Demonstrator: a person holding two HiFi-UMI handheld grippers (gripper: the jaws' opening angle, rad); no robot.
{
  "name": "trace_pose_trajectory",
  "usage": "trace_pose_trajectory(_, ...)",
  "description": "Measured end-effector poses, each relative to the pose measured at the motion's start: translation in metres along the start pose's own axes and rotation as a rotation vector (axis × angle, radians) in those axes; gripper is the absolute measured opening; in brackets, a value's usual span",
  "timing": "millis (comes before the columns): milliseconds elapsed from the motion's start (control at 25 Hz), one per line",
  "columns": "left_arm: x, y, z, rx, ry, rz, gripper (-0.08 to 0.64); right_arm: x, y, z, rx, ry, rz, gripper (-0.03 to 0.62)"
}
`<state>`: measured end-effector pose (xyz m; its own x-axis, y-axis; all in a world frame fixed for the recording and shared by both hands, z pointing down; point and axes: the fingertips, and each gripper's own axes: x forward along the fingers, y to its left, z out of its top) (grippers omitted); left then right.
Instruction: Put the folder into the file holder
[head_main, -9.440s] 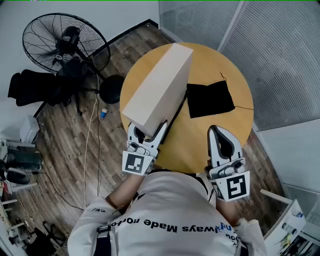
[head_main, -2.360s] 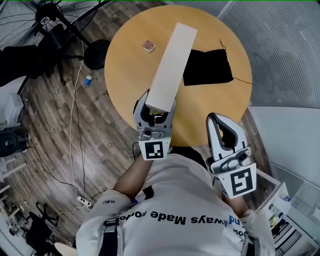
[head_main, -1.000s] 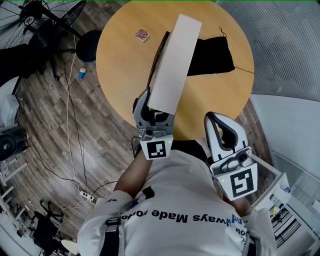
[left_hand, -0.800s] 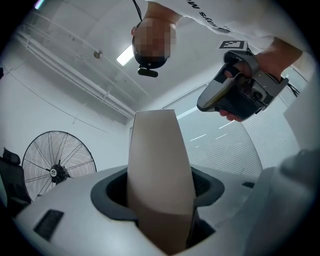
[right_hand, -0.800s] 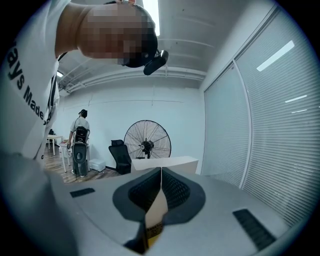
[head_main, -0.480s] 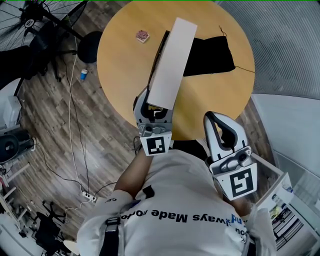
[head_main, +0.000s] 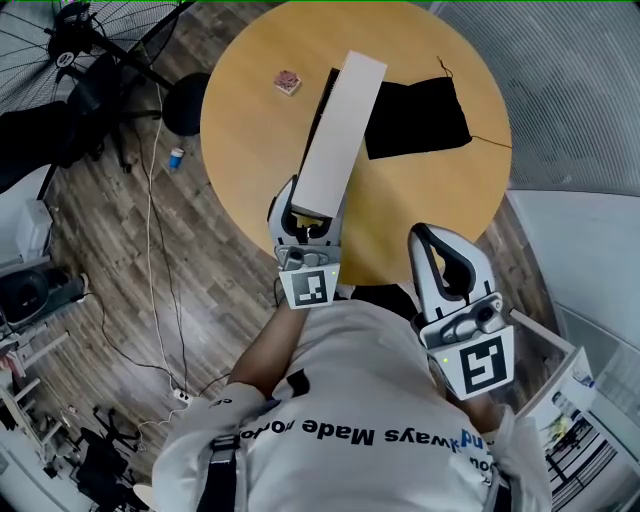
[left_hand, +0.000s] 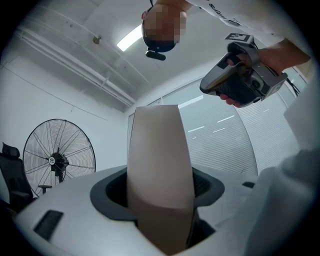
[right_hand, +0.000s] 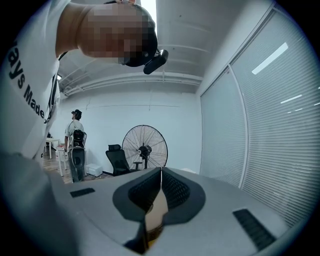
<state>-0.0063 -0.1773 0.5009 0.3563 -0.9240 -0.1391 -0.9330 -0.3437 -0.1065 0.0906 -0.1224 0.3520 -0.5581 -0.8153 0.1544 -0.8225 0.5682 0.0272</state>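
Two claws pointing forward, left claw (head_main: 311, 208) clamped on file holder (head_main: 340, 130), right claw (head_main: 430, 240) closed, empty.

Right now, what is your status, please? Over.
Left gripper shut on beige box, over table. Right gripper shut, empty. Black cloth and small block flank the box.

The left gripper (head_main: 309, 206) holds the beige file holder (head_main: 340, 125) over the table (head_main: 250, 120).

Left of the box (head_main: 338, 135), the surface (head_main: 250, 140) lies bare but for a small block (head_main: 288, 82) near its far edge. Right of the box, a black folder (head_main: 415, 115) lies just beside it, with open surface nearer the person.
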Motion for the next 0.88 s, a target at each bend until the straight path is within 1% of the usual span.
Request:
trace_pose_trajectory(240,0.000,0.004,-0.003,-0.084,0.033,0.017,0.296,-0.002,-0.001,0.006,0.008,-0.025,-0.005,0.031)
trace_pose_trajectory(320,0.000,0.005,-0.003,-0.101,0.044,0.017,0.296,-0.003,-0.001,0.007,0.012,-0.033,-0.007,0.031)
trace_pose_trajectory(400,0.000,0.005,-0.003,-0.081,0.064,0.002,0.296,-0.004,-0.002,0.009,0.016,-0.041,-0.008,0.031)
trace_pose_trajectory(440,0.000,0.005,-0.004,-0.047,0.080,-0.016,0.296,-0.005,-0.002,0.010,0.016,-0.045,-0.007,0.031)
trace_pose_trajectory(520,0.001,0.003,-0.005,0.075,0.122,-0.074,0.296,-0.005,-0.002,0.012,0.019,-0.052,-0.005,0.031)
trace_pose_trajectory(560,0.002,0.002,-0.006,0.123,0.135,-0.097,0.296,-0.005,-0.002,0.013,0.021,-0.055,-0.004,0.031)
trace_pose_trajectory(600,0.003,0.003,-0.006,0.137,0.138,-0.103,0.296,-0.005,-0.002,0.013,0.022,-0.058,-0.002,0.031)
trace_pose_trajectory(640,0.003,0.004,-0.006,0.119,0.135,-0.097,0.296,-0.005,-0.002,0.013,0.023,-0.059,-0.002,0.031)
trace_pose_trajectory(720,0.003,0.006,-0.008,0.026,0.128,-0.063,0.296,-0.006,-0.001,0.013,0.025,-0.061,-0.002,0.031)
trace_pose_trajectory(760,0.003,0.007,-0.010,0.009,0.134,-0.060,0.296,-0.007,-0.001,0.013,0.024,-0.062,-0.002,0.031)
trace_pose_trajectory(880,0.002,0.008,-0.016,0.043,0.176,-0.087,0.296,-0.010,-0.001,0.014,0.017,-0.071,0.004,0.031)
